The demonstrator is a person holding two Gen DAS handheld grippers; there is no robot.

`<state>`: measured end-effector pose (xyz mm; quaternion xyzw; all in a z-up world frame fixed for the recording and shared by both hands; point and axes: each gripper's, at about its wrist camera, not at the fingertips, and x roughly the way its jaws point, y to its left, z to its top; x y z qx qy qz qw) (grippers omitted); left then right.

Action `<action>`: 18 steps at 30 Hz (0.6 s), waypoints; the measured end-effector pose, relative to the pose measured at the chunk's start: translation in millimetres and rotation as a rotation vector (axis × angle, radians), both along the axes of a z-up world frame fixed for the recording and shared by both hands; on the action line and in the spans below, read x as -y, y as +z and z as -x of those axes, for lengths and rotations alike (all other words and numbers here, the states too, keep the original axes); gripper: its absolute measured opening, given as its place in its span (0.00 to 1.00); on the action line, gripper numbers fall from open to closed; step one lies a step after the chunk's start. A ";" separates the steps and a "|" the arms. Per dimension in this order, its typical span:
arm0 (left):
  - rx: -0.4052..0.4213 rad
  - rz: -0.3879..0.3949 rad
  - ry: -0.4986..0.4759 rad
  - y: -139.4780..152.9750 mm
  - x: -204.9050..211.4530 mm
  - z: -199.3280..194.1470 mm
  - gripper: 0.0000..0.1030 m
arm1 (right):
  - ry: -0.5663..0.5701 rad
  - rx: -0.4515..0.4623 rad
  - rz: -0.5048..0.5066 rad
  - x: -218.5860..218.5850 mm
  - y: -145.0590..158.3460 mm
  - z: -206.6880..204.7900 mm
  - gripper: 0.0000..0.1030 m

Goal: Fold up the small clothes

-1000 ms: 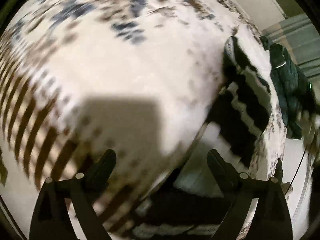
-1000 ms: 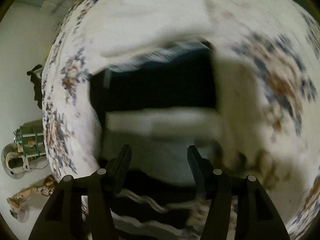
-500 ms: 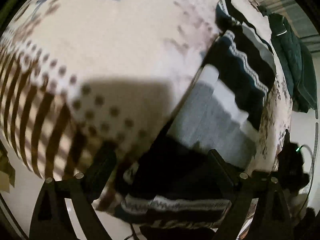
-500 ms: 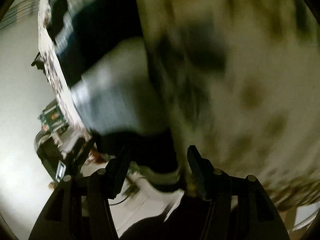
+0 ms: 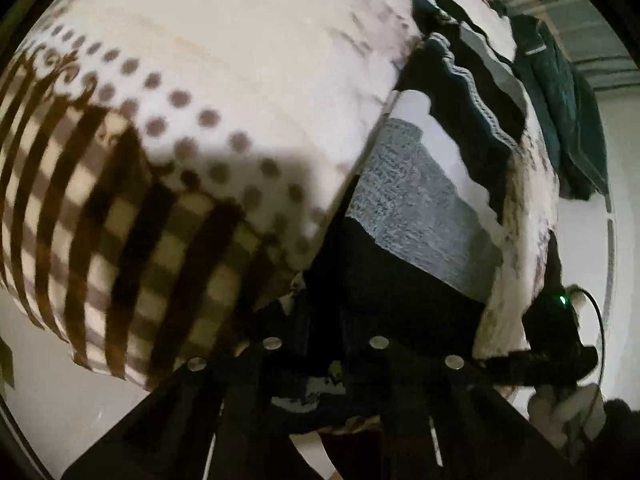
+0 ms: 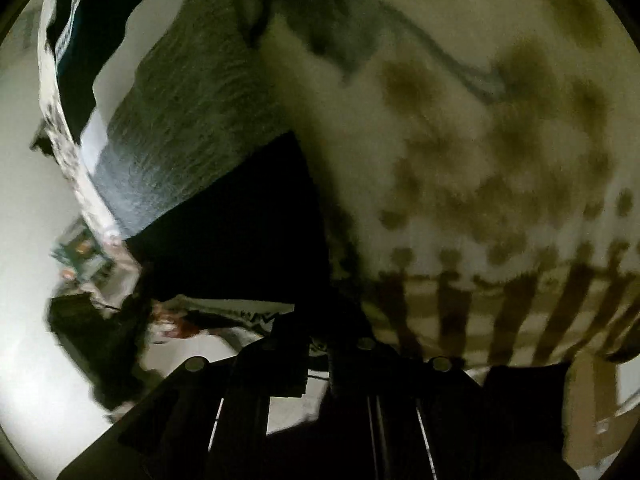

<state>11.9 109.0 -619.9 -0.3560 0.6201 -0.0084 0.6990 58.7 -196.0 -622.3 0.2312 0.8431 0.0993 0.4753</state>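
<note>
A small knit sweater with black, grey and white bands (image 5: 424, 216) lies on a patterned bedcover (image 5: 224, 80); it also shows in the right wrist view (image 6: 192, 128). My left gripper (image 5: 324, 320) is shut on the sweater's dark hem near the bed's front edge. My right gripper (image 6: 320, 332) is shut on the same black hem band (image 6: 240, 240), close to the left one. The fingertips of both are hidden in the dark cloth.
The bedcover has brown dots and stripes near its edge (image 5: 120, 208). A dark green garment (image 5: 560, 104) hangs at the far right of the bed. A black device with a green light and cable (image 5: 560, 320) sits at the right. Clutter lies on the floor (image 6: 84, 248).
Both grippers dropped to the sweater's near hem and closed on it. The views swung from above the bed towards its front edge.
</note>
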 end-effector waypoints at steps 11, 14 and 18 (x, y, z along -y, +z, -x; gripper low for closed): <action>0.211 0.068 -0.011 83.1 -51.2 -122.5 0.76 | -0.081 0.218 -0.027 6.5 90.0 -89.8 0.62; 0.290 0.061 -0.022 76.3 -52.0 -203.2 0.76 | -0.114 0.320 0.007 19.2 103.6 -140.2 0.62; 0.303 0.096 -0.035 46.1 -43.3 -305.2 0.76 | -0.161 0.482 0.030 36.2 116.1 -226.3 0.62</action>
